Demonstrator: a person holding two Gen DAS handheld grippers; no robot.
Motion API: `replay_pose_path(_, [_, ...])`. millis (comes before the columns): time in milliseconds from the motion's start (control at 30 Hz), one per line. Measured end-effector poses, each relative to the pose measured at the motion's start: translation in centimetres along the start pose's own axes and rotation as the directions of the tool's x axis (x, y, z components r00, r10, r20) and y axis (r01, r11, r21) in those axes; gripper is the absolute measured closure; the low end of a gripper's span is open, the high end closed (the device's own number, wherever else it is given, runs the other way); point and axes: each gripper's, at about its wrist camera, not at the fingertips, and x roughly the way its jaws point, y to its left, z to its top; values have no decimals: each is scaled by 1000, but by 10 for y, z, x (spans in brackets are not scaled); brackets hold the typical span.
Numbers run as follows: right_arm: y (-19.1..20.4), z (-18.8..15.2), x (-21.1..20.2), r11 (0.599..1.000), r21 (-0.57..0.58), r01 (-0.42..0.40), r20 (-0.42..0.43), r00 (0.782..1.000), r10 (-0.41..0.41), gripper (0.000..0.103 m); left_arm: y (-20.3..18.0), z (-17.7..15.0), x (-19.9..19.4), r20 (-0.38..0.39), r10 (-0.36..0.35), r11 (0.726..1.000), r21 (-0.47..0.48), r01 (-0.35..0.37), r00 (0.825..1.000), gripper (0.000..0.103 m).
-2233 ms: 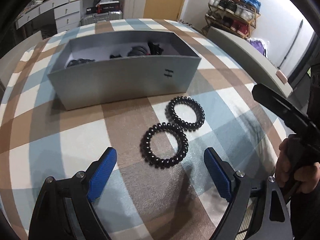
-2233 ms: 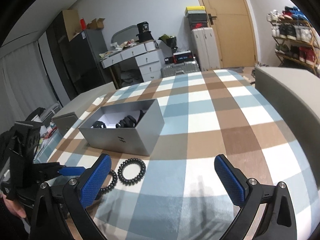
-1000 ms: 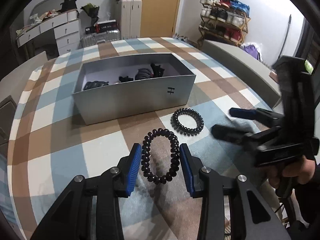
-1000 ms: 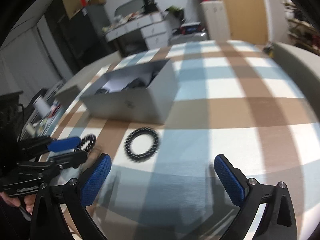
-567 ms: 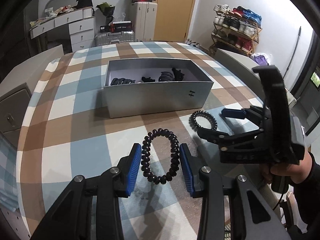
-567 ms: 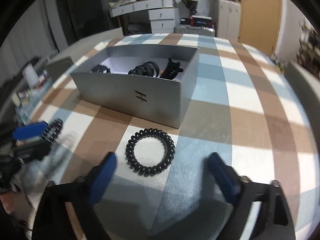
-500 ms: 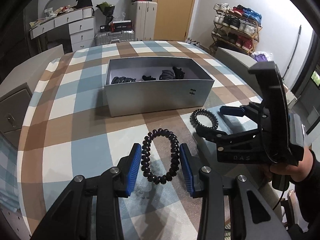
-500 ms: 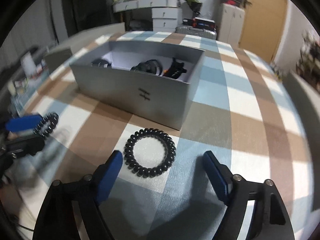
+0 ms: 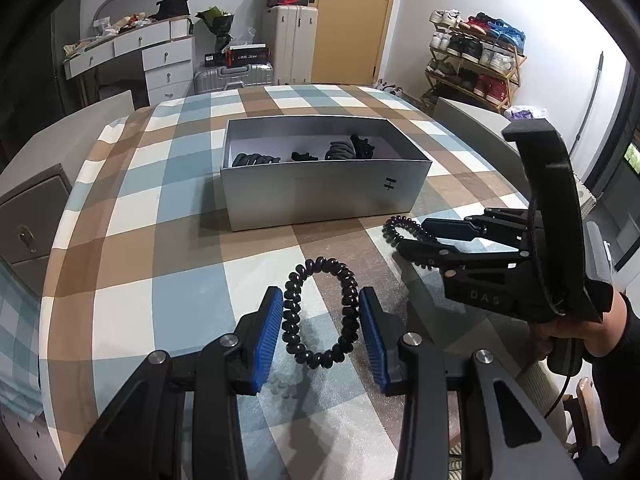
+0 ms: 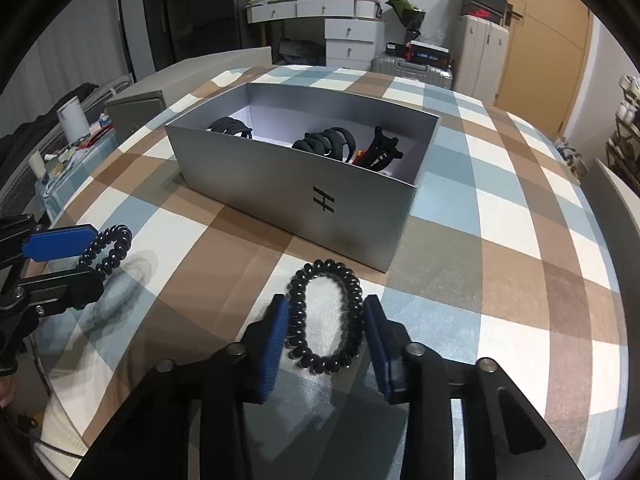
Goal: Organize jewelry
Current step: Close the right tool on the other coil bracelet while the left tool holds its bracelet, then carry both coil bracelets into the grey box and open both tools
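My left gripper (image 9: 320, 332) pinches one black coil band (image 9: 320, 312). My right gripper (image 10: 326, 332), jaws just closing, squeezes the other coil band (image 10: 326, 316). The grey box (image 10: 296, 188) sits at twelve o'clock on the checked tablecloth (image 10: 500, 288).

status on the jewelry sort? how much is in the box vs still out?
Done: several black pieces already lie in the silver box. In hand: the left gripper squeezes one black spiral band; the right gripper, jaws just closed, squeezes the other. Left: dropping both into the box.
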Motion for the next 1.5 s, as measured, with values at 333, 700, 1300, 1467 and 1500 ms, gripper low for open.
replay_pose_path(333, [1,-9,-13,999,-8,-34,53,998,35,77,-1,4,-2,5,12,1000,9,-12,1000,70])
replay_pose_path(700, [-11,-15,-13,988,75,-132,39,991,130,77,-4,3,0,-7,17,1000,13,-17,1000,70])
replay_pose_path(1300, [-19,-1,-59,937,128,-325,229,929,290,78,1,31,-11,62,2,1000,-27,0,998,70])
replay_pose_path(1467, [-16,11,-69,931,92,-354,301,901,313,78,10,50,-12,95,-14,998,-61,19,995,70])
replay_pose_path(1500, [-16,14,-69,931,86,-355,307,898,314,78,12,54,-12,101,-17,997,-68,24,995,70])
